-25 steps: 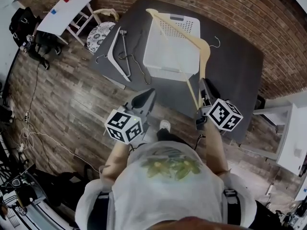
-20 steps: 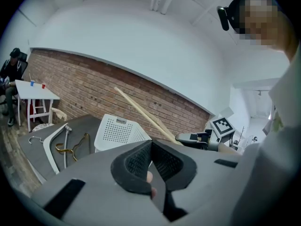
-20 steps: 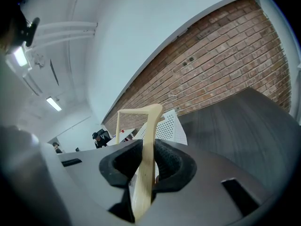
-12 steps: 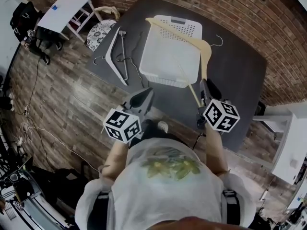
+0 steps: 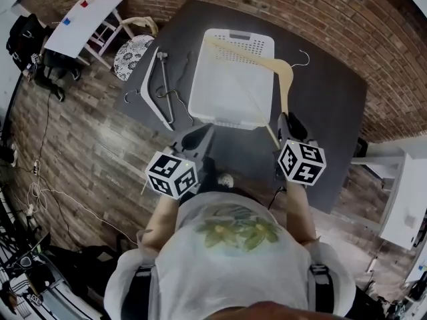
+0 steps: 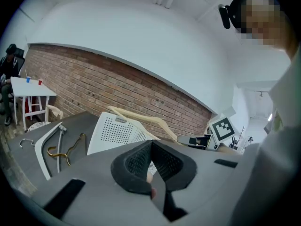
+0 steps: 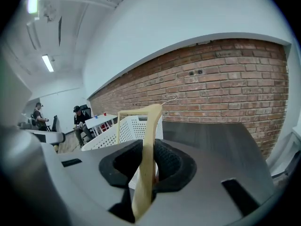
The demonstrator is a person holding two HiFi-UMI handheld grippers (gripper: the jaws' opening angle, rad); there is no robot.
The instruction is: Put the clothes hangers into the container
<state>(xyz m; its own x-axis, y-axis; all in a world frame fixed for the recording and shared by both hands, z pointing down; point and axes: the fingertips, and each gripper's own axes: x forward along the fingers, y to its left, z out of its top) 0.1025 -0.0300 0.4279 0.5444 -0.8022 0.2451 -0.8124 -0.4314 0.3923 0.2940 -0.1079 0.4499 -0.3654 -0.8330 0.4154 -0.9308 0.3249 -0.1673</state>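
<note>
A pale wooden hanger is clamped at one end in my right gripper, which is shut on it. Its long arm reaches across the back of the white perforated basket on the dark table. In the right gripper view the hanger rises between the pads of the right gripper, with the basket behind. My left gripper hovers at the table's front edge before the basket, shut and empty. The left gripper faces the basket.
A white hanger and thin metal hangers lie on the table left of the basket. A white side table and a patterned stool stand at the far left. Brick wall runs behind the table.
Both grippers have moved towards the basket. The right gripper has rolled, and the hanger's far end now lies over the basket's back corner instead of past it.
</note>
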